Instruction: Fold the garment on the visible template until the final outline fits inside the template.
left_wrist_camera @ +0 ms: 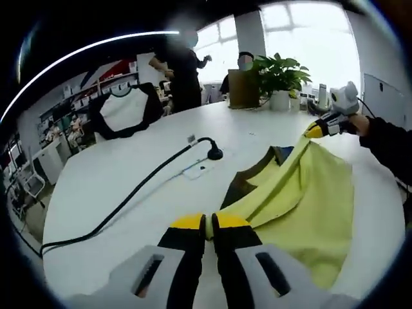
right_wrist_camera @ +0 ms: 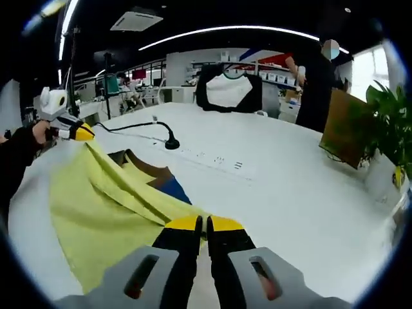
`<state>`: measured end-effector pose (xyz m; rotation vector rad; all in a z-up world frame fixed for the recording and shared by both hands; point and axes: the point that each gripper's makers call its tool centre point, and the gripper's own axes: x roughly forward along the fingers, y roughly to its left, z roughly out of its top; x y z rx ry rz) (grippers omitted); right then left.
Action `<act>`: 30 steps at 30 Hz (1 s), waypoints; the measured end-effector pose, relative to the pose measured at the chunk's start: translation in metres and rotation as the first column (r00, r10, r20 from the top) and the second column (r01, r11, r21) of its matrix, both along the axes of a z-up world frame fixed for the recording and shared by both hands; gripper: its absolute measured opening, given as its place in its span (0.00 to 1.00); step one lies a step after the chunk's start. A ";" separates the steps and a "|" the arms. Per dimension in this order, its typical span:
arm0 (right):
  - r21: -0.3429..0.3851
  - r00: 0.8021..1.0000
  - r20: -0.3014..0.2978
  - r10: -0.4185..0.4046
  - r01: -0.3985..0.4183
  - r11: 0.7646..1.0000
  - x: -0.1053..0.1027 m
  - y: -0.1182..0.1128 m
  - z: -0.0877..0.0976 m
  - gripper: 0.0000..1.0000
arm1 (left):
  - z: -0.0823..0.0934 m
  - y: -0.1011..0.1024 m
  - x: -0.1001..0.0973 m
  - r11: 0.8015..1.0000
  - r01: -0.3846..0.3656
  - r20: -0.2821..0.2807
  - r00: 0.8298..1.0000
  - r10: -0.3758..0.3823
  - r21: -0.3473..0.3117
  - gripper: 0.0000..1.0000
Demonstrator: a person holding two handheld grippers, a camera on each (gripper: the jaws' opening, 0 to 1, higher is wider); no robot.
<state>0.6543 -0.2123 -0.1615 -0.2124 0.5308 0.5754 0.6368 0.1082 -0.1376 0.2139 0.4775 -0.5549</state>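
Left gripper view, white table point(left_wrist_camera: 116, 174), black cable point(left_wrist_camera: 129, 196), potted plant point(left_wrist_camera: 278, 77), bright windows point(left_wrist_camera: 309, 32)

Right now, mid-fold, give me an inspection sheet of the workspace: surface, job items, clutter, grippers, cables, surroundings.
Surface: white table, mostly bare.
Job's things: yellow garment with brown and blue collar parts, stretched between both grippers, one edge lifted; template outline cannot be told.
Clutter: black-and-white garment at the far side.
Grippers: left gripper shut on the yellow garment; right gripper shut on its opposite corner.
Cables: black cable running across the table to a round base.
Surroundings: potted plant, brown box, a standing person, shelves, windows.
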 end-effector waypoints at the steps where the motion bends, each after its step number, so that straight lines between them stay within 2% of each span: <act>1: -0.001 1.000 -0.008 -0.002 0.002 1.000 0.001 0.000 -0.003 0.01 | -0.007 0.001 0.002 1.000 -0.007 -0.015 1.000 0.007 0.008 0.05; 6: -0.010 1.000 -0.015 -0.018 0.018 1.000 0.006 0.001 -0.017 0.02 | -0.027 0.004 0.006 0.999 -0.022 -0.054 0.998 0.023 0.024 0.05; 8: -0.015 0.999 -0.025 -0.025 0.025 1.000 0.010 0.002 -0.022 0.02 | -0.033 0.005 0.009 0.999 -0.022 -0.055 0.998 0.024 0.036 0.05; 12: -0.056 0.999 -0.038 -0.017 0.015 0.998 0.011 0.006 -0.029 0.03 | -0.044 0.004 0.010 0.994 -0.002 -0.052 0.999 0.008 0.109 0.06; 14: -0.072 1.000 -0.030 -0.008 0.006 0.997 0.011 0.006 -0.030 0.04 | -0.047 0.005 0.011 0.995 -0.011 -0.054 0.998 0.016 0.100 0.06; 16: -0.087 1.000 -0.004 0.006 -0.006 0.996 0.011 0.003 -0.027 0.09 | -0.043 0.007 0.012 0.997 -0.017 -0.044 0.999 0.020 0.073 0.08; 18: -0.078 0.996 0.092 0.023 -0.016 0.997 0.018 -0.002 -0.012 0.20 | -0.034 0.010 0.014 0.998 -0.014 0.008 1.000 0.014 0.066 0.14; 19: -0.068 0.996 0.093 0.018 -0.011 0.998 0.017 -0.009 -0.008 0.22 | -0.027 0.012 0.015 0.998 0.005 0.049 0.999 -0.008 0.070 0.19; 21: -0.062 0.996 0.087 0.029 -0.024 0.998 0.014 -0.015 -0.004 0.18 | -0.021 0.015 0.013 0.994 0.046 0.068 0.996 -0.052 0.096 0.23; 23: -0.075 0.992 0.116 0.058 -0.049 0.996 0.013 -0.021 0.001 0.24 | -0.014 0.019 0.010 0.981 0.105 0.108 0.986 -0.123 0.163 0.22; 26: -0.107 0.981 0.159 0.111 -0.095 0.990 0.012 -0.024 0.008 0.32 | -0.011 0.019 0.005 0.965 0.172 0.124 0.972 -0.198 0.197 0.26; 29: -0.157 0.966 0.168 0.195 -0.169 0.973 0.010 -0.024 0.010 0.39 | -0.012 0.016 -0.005 0.927 0.271 0.117 0.944 -0.308 0.258 0.29; 30: -0.189 0.957 0.166 0.240 -0.208 0.960 0.009 -0.023 0.008 0.40 | -0.012 0.016 -0.006 0.915 0.294 0.113 0.936 -0.334 0.277 0.29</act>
